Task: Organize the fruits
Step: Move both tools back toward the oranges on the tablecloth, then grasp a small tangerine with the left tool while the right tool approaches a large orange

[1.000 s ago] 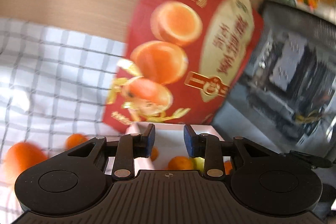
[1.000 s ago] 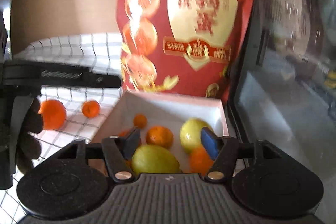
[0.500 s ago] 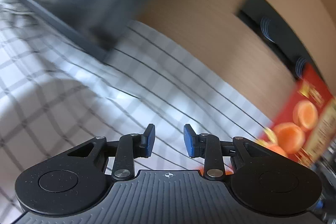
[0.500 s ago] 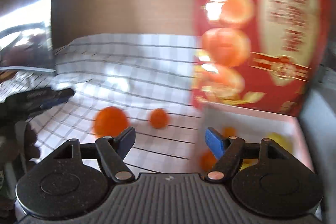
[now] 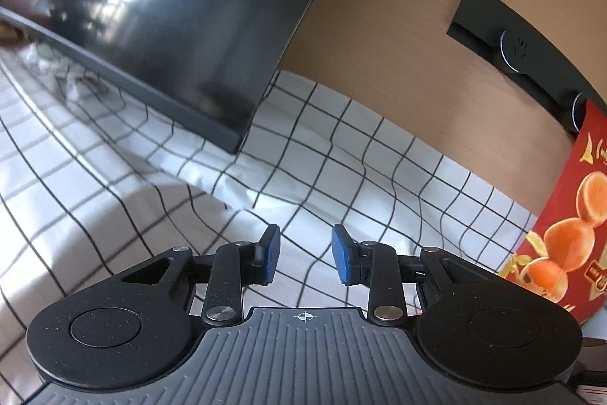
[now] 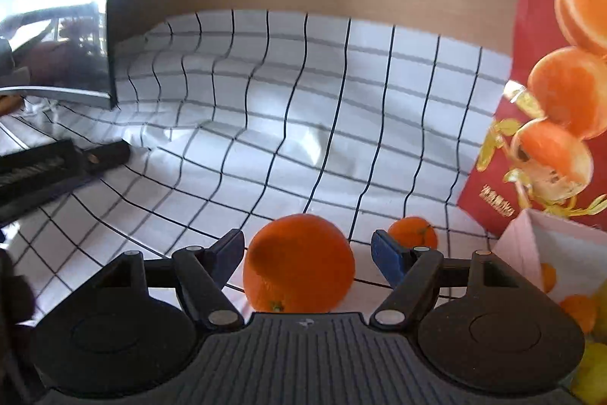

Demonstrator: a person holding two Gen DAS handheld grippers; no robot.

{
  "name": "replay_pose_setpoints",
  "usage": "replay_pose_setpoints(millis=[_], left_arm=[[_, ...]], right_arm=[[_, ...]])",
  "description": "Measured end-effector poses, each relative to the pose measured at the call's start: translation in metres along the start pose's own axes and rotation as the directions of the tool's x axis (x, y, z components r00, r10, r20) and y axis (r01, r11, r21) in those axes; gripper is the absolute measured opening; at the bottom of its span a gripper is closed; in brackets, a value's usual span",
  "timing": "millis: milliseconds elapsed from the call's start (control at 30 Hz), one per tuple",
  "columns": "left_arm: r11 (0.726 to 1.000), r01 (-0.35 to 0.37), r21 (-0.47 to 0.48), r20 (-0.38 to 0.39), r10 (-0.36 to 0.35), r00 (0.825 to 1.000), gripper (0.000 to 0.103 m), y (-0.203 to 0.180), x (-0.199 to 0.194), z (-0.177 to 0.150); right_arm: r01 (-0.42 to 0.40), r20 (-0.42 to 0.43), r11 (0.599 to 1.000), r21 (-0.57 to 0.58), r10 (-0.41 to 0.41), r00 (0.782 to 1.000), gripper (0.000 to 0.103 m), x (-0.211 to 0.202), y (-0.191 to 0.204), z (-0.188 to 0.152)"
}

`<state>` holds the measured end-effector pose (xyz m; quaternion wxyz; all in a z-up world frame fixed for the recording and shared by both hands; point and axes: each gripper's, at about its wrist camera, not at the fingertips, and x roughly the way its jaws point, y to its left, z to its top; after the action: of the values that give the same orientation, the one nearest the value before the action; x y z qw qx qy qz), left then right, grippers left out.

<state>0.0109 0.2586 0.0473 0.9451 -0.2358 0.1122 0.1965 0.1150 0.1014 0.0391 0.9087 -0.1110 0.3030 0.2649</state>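
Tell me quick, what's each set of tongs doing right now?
Left tongs: as closed as they go, a gap between the pads, holding nothing.
Right tongs: open around the large orange, pads not yet pressing on it.

black ribbed grippers, blue-padded fingers (image 5: 270,253), silver screws

Red fruit bag (image 6: 561,71) cut off at right edge

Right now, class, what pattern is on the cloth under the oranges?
White cloth with a thin black grid of squares, clearest in the right wrist view.
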Motion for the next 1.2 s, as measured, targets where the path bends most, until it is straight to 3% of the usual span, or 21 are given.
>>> replay_pose_setpoints(millis=[200, 367, 600, 767, 900, 1000, 1133, 1200], left_arm=[[0.999, 0.022, 0.045, -0.011, -0.021, 1.000, 0.034, -0.007, 0.001, -0.002], [0.998, 0.024, 0.055, -0.029, -0.023, 0.999, 0.034, -0.010, 0.002, -0.003], [0.995, 0.044, 0.086, -0.068, -0.038, 0.997, 0.034, -0.017, 0.006, -0.010], [0.985, 0.128, 0.117, -0.128, -0.113, 0.985, 0.034, -0.028, 0.012, -0.019], [0.951, 0.265, 0.160, -0.197, -0.232, 0.952, 0.034, -0.047, 0.017, -0.032], [0.912, 0.379, 0.159, -0.307, -0.319, 0.896, 0.034, -0.073, 0.036, -0.036], [0.893, 0.415, 0.172, -0.422, -0.314, 0.851, 0.033, -0.117, 0.066, -0.039], [0.895, 0.397, 0.204, -0.457, -0.272, 0.847, 0.033, -0.139, 0.083, -0.042]], right_arm=[[-0.033, -0.077, 0.998, 0.053, 0.037, 0.996, 0.077, 0.029, -0.003, -0.006], [-0.072, -0.096, 0.991, 0.114, 0.083, 0.992, 0.073, 0.025, -0.015, -0.013], [-0.129, -0.127, 0.991, 0.037, 0.133, 0.983, 0.072, -0.022, -0.021, -0.040], [-0.211, -0.190, 0.975, 0.065, 0.219, 0.957, 0.072, -0.066, -0.037, -0.071], [-0.272, -0.164, 0.953, 0.135, 0.292, 0.942, 0.072, -0.094, -0.058, -0.095], [-0.293, -0.102, 0.946, 0.140, 0.309, 0.946, 0.072, -0.107, -0.066, -0.111], [-0.290, -0.009, 0.950, 0.116, 0.293, 0.956, 0.072, -0.116, -0.066, -0.124], [-0.306, 0.023, 0.941, 0.141, 0.306, 0.952, 0.073, -0.114, -0.070, -0.130]])
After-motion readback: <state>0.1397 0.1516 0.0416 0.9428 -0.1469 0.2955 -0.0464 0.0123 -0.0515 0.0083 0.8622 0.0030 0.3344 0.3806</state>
